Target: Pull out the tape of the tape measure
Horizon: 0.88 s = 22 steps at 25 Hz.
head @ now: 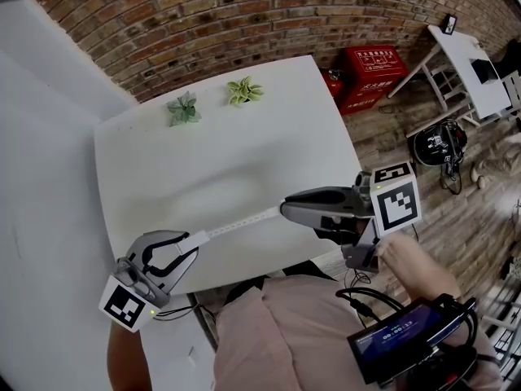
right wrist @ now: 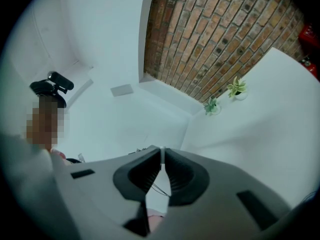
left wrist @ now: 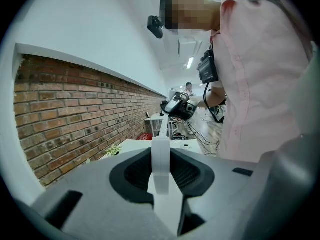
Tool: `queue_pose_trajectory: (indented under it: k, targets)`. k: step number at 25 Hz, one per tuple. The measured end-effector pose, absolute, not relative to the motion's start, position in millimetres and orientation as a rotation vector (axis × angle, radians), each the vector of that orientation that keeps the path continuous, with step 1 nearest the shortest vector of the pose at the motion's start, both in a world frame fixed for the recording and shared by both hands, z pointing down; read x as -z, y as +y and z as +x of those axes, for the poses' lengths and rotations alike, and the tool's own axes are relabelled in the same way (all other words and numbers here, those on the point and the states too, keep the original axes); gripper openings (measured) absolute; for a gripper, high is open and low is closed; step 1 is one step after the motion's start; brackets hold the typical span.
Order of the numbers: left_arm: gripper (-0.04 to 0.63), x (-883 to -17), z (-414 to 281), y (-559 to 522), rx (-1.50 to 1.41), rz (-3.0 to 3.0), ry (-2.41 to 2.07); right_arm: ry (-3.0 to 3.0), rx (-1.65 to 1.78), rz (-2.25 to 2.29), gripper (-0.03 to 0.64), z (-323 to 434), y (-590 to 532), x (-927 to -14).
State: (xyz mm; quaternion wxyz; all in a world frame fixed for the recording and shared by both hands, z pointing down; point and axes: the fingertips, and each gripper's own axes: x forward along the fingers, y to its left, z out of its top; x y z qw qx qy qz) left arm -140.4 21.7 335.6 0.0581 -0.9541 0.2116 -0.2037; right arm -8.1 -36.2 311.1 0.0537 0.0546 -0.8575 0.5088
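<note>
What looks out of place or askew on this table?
Nothing stands out: the white measuring tape runs straight between the left hand-held gripper and the right hand-held gripper, and both small green potted plants stand upright.

Bright, even light with soft shadows on the white bench (head: pixel 203 169). Both gripper views curve strongly, with dark rounded corners and blurred foregrounds.

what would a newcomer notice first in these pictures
The eye goes first to the white tape drawn out straight between the two grippers, above the near edge of the white table. The left gripper clamps the tape measure's white case, and the right gripper pinches the tape's free end. Behind them, small green plants stand at the table's far edge before a red brick wall.
</note>
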Motion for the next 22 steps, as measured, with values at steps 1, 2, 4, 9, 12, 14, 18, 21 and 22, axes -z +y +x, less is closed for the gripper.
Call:
queue_pose_trajectory:
  k: [1, 2, 4, 9, 12, 14, 18, 21, 22]
  targets:
    - [0.103, -335.6, -140.7, 21.8, 0.617, -2.891, 0.641, -2.605, -1.545, 0.168, 0.037, -7.4, -36.4, -311.0]
    - [0.103, -335.9, -141.3, 21.9, 0.620, -2.891, 0.641, -2.604, -1.543, 0.170, 0.037, -6.6, -36.7, -310.9]
    - [0.103, -336.6, -142.6, 22.1, 0.627, -2.891, 0.643, -2.604, -1.541, 0.176, 0.037, -4.6, -37.4, -310.7]
    - [0.103, -337.3, -146.1, 22.5, 0.639, -2.886, 0.643, -2.600, -1.538, 0.187, 0.037, -1.9, -38.8, -311.2]
    - [0.103, -338.8, -148.0, 23.1, 0.643, -2.887, 0.649, -2.599, -1.536, 0.195, 0.037, 0.1, -39.5, -312.0]
    - [0.103, -340.0, -149.6, 23.9, 0.651, -2.887, 0.653, -2.598, -1.534, 0.198, 0.037, 1.3, -39.8, -312.3]
    - [0.103, -340.7, -152.5, 24.8, 0.660, -2.878, 0.649, -2.598, -1.535, 0.206, 0.037, 3.3, -40.8, -312.9]
    - [0.103, -342.0, -155.2, 25.5, 0.668, -2.879, 0.657, -2.597, -1.532, 0.210, 0.037, 4.7, -41.6, -313.2]
    - [0.103, -342.2, -155.8, 25.8, 0.670, -2.878, 0.658, -2.597, -1.531, 0.211, 0.037, 5.2, -41.9, -313.2]
